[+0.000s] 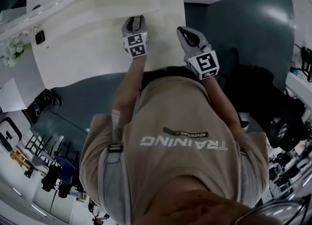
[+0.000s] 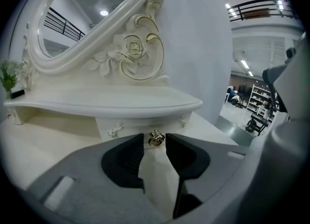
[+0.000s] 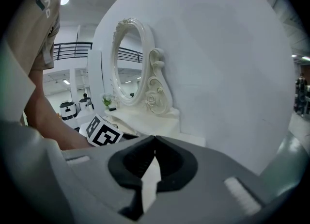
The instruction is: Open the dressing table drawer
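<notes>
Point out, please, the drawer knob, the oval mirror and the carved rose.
drawer knob [image 2: 155,139]: left gripper view, its gold centre.
oval mirror [image 2: 82,9]: left gripper view, the glass.
carved rose [image 2: 131,46]: left gripper view, the bloom.

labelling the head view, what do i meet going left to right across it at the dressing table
white flowers → small black object → left tool → right tool
</notes>
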{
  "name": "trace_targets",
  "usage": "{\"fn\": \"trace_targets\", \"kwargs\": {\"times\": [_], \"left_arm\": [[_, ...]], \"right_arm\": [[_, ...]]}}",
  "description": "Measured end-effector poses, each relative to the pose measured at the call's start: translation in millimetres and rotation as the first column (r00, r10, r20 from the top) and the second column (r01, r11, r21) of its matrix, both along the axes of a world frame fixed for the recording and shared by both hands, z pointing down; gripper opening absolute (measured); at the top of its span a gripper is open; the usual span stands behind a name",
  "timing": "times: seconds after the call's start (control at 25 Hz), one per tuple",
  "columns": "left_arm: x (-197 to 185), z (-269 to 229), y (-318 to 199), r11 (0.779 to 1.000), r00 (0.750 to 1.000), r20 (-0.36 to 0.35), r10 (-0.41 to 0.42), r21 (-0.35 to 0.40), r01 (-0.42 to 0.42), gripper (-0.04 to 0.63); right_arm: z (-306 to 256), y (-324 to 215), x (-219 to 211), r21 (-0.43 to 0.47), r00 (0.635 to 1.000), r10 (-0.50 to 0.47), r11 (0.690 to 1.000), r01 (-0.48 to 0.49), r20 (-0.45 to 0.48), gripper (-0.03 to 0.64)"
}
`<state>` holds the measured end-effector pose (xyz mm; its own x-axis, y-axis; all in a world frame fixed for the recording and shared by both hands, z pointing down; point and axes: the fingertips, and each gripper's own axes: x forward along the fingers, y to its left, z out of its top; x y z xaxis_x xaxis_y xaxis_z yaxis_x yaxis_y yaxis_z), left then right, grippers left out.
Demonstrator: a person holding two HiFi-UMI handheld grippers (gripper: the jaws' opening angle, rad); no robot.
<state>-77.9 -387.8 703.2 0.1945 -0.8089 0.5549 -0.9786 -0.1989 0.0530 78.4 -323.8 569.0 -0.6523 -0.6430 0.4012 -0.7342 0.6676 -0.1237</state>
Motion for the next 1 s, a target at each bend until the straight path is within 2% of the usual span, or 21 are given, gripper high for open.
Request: {"fn": "trace_targets", "kwargs": {"times": [0.12,0.16,0.36,1.0], "left_arm": [[4.1,-3.2,-4.6,1.000,1.000,0.030,-0.002,0.013,0.001,0.128],[6.6,-5.0,-4.5,1.000,0.999,0.041,0.000,0.013,0.000,0.098],[10.9,-6.9,-2.9,1.000,0.998,0.066,-0.014,0.010,0.013,0.097],[12.1,-6.6,35.6,0.999,0.997,0.071,-0.038,-0.025,0.039,0.097]], "right_arm": [[9.3,-4.1,6.3,-0.021,1.000,-0.002,1.000,0.002,0.004,0.003],[11.0,-4.2,8.2,-0.028,1.000,-0.006,1.000,0.006,0.005,0.003],[14.0,-5.2,16.0,-0.037,1.000,-0.016,0.999,0.016,0.017,0.003],[13.9,21.4,25.2,-0.059,0.999,-0.020,0.998,0.023,0.049,0.003]]}}
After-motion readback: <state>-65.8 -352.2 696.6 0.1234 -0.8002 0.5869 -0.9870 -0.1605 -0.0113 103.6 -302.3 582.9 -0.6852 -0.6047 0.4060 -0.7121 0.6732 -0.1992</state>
